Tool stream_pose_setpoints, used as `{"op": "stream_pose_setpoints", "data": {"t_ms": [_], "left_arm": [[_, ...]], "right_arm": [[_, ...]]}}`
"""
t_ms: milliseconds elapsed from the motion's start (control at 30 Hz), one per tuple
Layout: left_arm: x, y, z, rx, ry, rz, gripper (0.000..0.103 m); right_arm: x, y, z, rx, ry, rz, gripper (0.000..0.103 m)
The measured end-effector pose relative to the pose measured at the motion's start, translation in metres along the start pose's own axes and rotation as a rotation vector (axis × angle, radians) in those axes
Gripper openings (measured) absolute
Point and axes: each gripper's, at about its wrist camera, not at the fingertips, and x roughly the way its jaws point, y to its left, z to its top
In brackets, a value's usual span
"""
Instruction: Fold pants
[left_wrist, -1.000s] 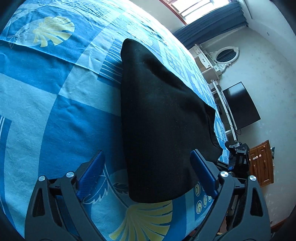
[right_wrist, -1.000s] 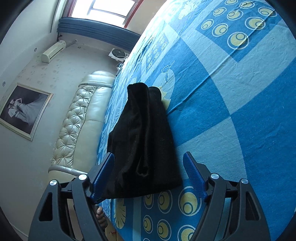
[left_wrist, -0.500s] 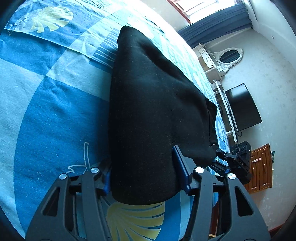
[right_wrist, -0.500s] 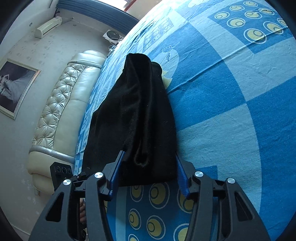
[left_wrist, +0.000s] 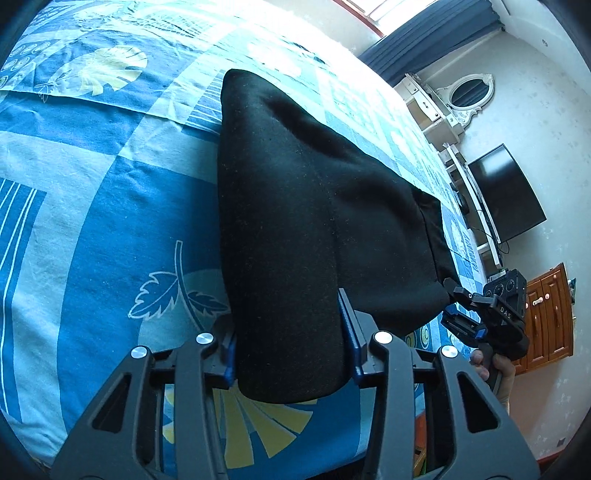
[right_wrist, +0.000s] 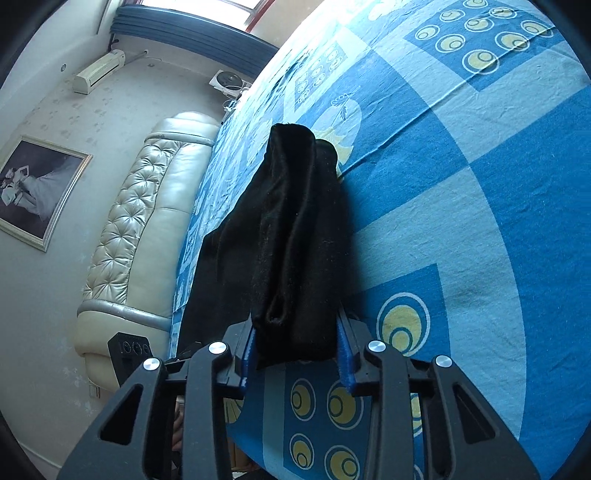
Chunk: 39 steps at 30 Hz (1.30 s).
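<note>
Change since earlier frames: both grippers, spread wide beside the near edge of the pants a second ago, have just been closing, and each now has black fabric between its pads; that near edge is bunched where before it lay flatter on the bed.
Left gripper (left_wrist: 290, 341): jaws pinching the near left corner of the pants (left_wrist: 314, 229), blue pads pressed against the cloth on both sides.
Right gripper (right_wrist: 295, 349): jaws clamped on the near right corner, a thick gathered roll of fabric squeezed between the blue pads.
Pants: black, already folded into a narrow stack, far end resting on the bedsheet (left_wrist: 92, 206), near end held at the bed's front edge.
Pants, right wrist view (right_wrist: 291, 240): layers visible at the gripped end, folds running away from the camera.
Bedsheet: blue patchwork print with yellow leaves and circles, wrinkled.
Other gripper in left view (left_wrist: 487, 314): black body, a person's hand (left_wrist: 495, 373) on its handle.
Background: headboard (right_wrist: 140, 229), TV (left_wrist: 506, 192), wall mirror (left_wrist: 469, 92).
</note>
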Motion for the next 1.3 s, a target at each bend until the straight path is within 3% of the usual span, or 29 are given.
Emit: {"op": "stream_pose_setpoints", "data": {"t_ms": [433, 1300], "left_arm": [[-0.011, 0.003, -0.023, 0.008, 0.011, -0.008, 0.042], [-0.005, 0.007, -0.028, -0.001, 0.010, -0.036, 0.043]], "right_arm": [[-0.015, -0.008, -0.040, 0.028, 0.018, 0.014, 0.036], [-0.013, -0.022, -0.038, 0.066, 0.027, 0.037, 0.036]]}}
